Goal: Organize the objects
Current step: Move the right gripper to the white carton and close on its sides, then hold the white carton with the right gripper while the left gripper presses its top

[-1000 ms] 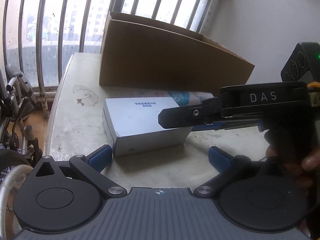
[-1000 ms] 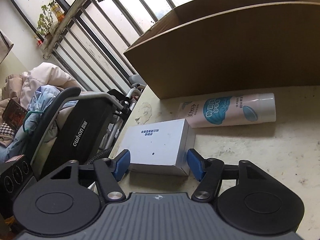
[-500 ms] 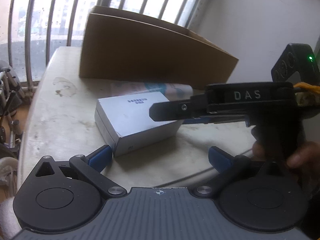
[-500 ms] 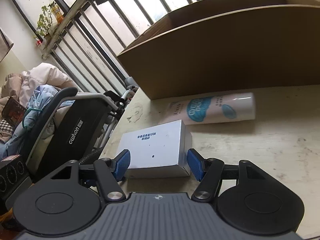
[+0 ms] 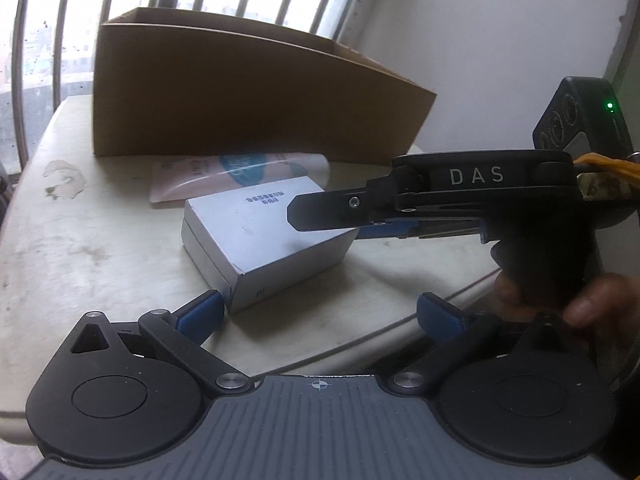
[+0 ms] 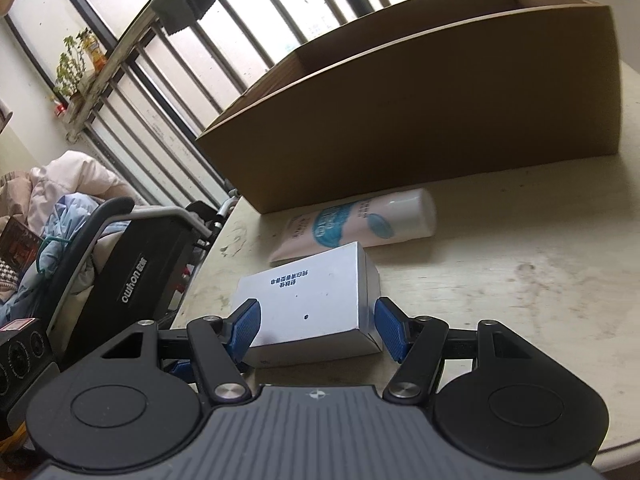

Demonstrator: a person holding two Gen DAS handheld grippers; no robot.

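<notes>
The right gripper [image 6: 316, 328] straddles the near end of the white box [image 6: 316, 300], its blue pads [image 6: 390, 328] set against the two long sides; it looks like a grip on the box, though whether the pads press firmly I cannot tell. The left gripper [image 5: 320, 316] stands open with nothing between its pads [image 5: 440, 318], and its left pad sits just beside the box's near corner [image 5: 240, 300]. The box lies flat on the pale table [image 5: 80, 240], partly over a white and blue tube [image 6: 360, 224] lying just behind it, and beyond the tube stands the open cardboard carton [image 6: 420, 128]. The hold is only on the near end, so I judge that lifting could let the far end droop and the box twist out between the pads. Dragging it instead could shove the tube, which might roll along the carton's wall. The left pad so near the corner could knock the box askew, and the two tools [image 5: 480, 196] are close enough to collide if either swings
</notes>
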